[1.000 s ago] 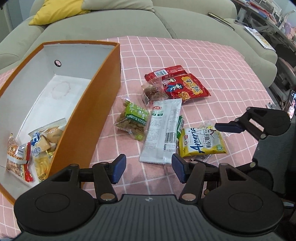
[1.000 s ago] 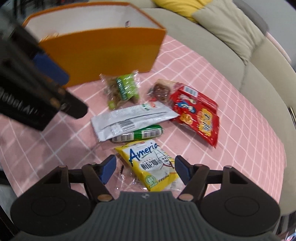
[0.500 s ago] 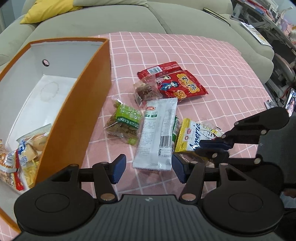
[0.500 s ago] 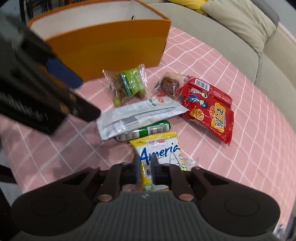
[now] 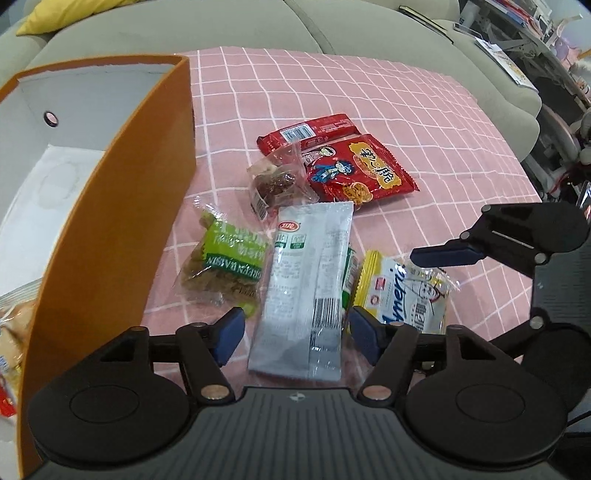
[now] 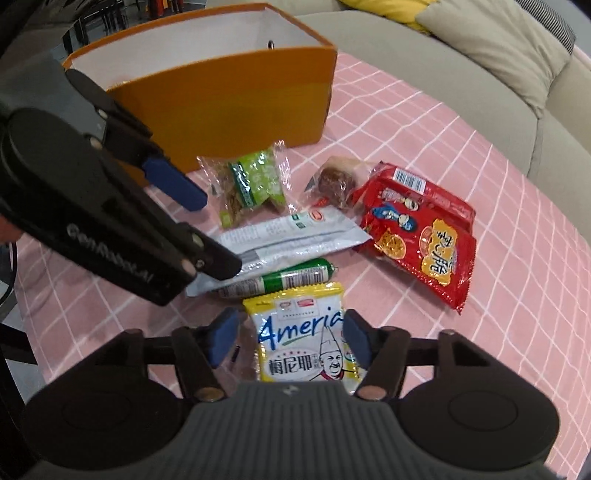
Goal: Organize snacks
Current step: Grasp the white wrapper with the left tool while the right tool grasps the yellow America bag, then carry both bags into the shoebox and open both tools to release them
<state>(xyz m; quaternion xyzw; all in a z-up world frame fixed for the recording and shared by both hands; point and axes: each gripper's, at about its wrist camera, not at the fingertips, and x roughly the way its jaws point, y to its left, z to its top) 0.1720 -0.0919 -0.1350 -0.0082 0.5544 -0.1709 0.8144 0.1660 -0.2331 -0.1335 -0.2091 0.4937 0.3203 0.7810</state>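
Note:
Snack packets lie on a pink checked cloth point(image 5: 369, 103) beside an orange box point(image 5: 122, 229). My left gripper point(image 5: 295, 332) is open over the near end of a grey-white packet point(image 5: 310, 280). My right gripper point(image 6: 286, 339) is open with its fingers either side of a yellow packet point(image 6: 303, 332), which also shows in the left wrist view point(image 5: 402, 291). Nearby lie a green raisin packet point(image 5: 229, 258), a clear wrapped brown snack point(image 5: 277, 184), a red packet point(image 5: 351, 166) and a green sausage stick point(image 6: 280, 280).
The orange box holds a few packets at its near end point(image 5: 11, 332). A grey sofa point(image 5: 221, 29) with a yellow cushion point(image 6: 402, 11) runs behind the cloth. A desk with clutter point(image 5: 535, 44) stands at the far right.
My right gripper shut on the yellow packet half a second ago and has opened again around it. My left gripper has moved in lower over the grey-white packet.

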